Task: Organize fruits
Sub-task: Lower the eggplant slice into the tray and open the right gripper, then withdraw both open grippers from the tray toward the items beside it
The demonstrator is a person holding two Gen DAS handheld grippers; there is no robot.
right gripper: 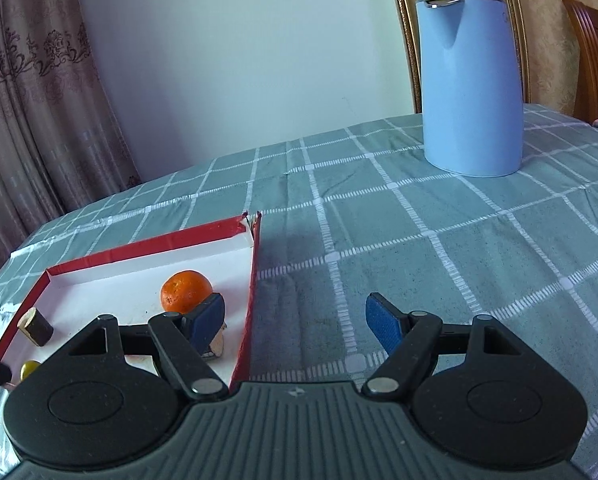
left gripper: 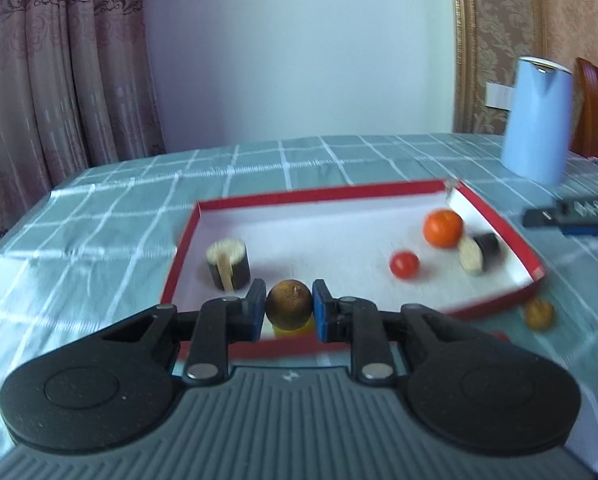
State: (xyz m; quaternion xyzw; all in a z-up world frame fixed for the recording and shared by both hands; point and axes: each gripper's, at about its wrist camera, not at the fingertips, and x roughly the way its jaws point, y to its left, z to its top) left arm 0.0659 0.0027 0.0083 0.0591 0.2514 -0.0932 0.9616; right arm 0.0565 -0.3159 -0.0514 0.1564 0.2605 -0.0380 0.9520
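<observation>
Only the left view shows the left tool [left gripper: 289, 307] pinching a brown fruit [left gripper: 289, 304] above the tray [left gripper: 323, 194] edge, one tomato [left gripper: 404, 265] and two logs inside; the right tool [right gripper: 295, 320] is spread.

Two low wrist cameras look forward across a checked tablecloth [right gripper: 419, 240]: the left one sits close over the near edge of a red tray [left gripper: 495, 216], the right one just beyond its right wall, and both show the tray, an orange [right gripper: 186, 291] and a blue jug [left gripper: 537, 120].

No readable text, label or number anywhere — both views.
</observation>
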